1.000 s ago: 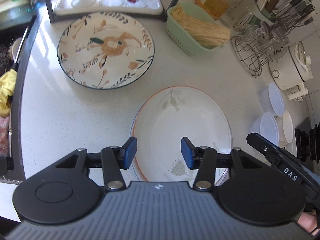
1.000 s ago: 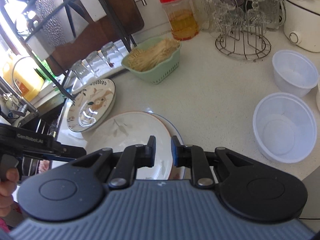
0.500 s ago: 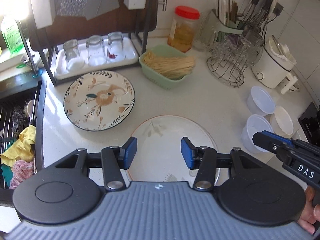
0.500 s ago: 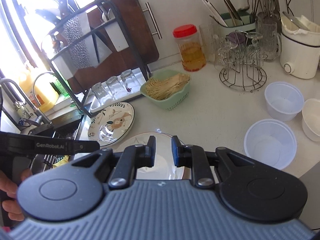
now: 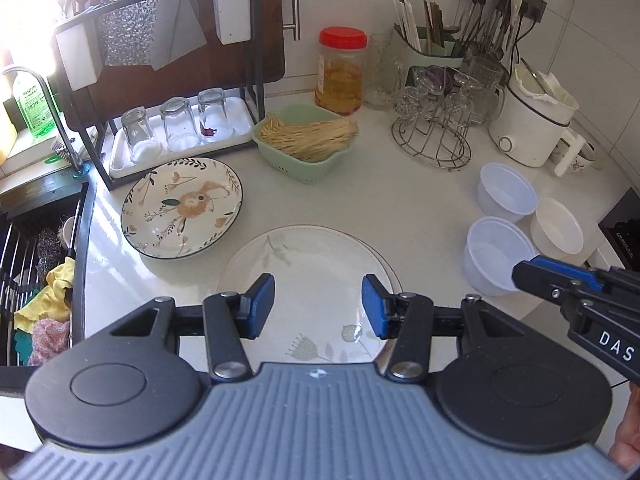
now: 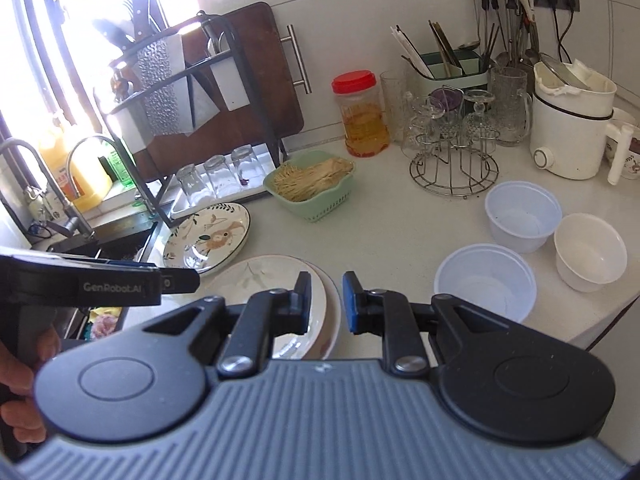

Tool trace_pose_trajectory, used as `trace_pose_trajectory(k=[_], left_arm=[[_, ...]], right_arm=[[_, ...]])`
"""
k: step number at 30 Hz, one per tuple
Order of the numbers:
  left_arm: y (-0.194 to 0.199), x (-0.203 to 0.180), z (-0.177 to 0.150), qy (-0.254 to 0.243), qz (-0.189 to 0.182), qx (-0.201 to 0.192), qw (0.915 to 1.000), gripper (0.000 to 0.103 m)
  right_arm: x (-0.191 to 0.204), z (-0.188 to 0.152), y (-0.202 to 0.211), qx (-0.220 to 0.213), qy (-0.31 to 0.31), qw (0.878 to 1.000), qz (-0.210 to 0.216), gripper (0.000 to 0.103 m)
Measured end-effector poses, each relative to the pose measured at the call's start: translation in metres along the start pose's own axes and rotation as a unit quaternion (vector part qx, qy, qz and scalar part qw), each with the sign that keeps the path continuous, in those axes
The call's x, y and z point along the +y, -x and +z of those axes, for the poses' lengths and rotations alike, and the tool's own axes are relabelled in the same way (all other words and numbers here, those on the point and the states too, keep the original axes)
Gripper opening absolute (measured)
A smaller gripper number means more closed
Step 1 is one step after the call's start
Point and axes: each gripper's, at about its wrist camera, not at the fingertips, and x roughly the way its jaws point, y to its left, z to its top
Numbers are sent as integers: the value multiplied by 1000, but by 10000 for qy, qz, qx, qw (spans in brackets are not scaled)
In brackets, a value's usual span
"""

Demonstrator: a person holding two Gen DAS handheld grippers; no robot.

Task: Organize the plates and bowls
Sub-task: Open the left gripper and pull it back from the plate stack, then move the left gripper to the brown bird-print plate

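Note:
Two stacked white plates point(image 5: 312, 276) lie on the counter at the front, also in the right wrist view point(image 6: 276, 288). A floral plate point(image 5: 182, 208) lies to their left near the sink point(image 6: 208, 236). Three white bowls stand at the right: a near one point(image 5: 498, 260) point(image 6: 486, 288), a far one point(image 5: 506, 194) point(image 6: 522, 210) and an opaque one point(image 5: 558, 226) point(image 6: 592, 252). My left gripper point(image 5: 318, 306) is open and empty above the stacked plates. My right gripper point(image 6: 326, 302) is open with a narrow gap, empty, above the plates' right edge.
A green basket of noodles point(image 5: 306, 140), a red-lidded jar point(image 5: 342, 72), a wire glass rack point(image 5: 436, 128), a white cooker point(image 5: 534, 120) and a black dish rack with upturned glasses point(image 5: 176, 128) line the back. The sink point(image 5: 36, 248) is at the left.
Both grippers have lifted up and back from the stacked plates, so more of the counter shows. The right gripper's jaws have opened slightly. The plates and bowls have not moved.

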Motion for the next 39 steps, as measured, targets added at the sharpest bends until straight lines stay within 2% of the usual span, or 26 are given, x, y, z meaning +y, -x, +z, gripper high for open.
trace_pose_trajectory(k=[4,14,24,28,39], left_arm=[[0,-9,-8,67,-6,71,10000,54],[2,-10,-8,294,109,-7,9995,54],[-6,20,3,530,252,-28,9983,54],[-18,31,11,573,187,116,9981,54],[-42,72,41,548,115,180,9983,54]], right_arm=[[-3,-4,10,-78,336,9993,-136,21],[-12,-3,17,-96,330,9994,62,21],[-4,2,3,-56,291,9992,282,21],[4,6,-8,-5,368,9990,270,21],[35,27,-49,194,415,9984,341,21]])
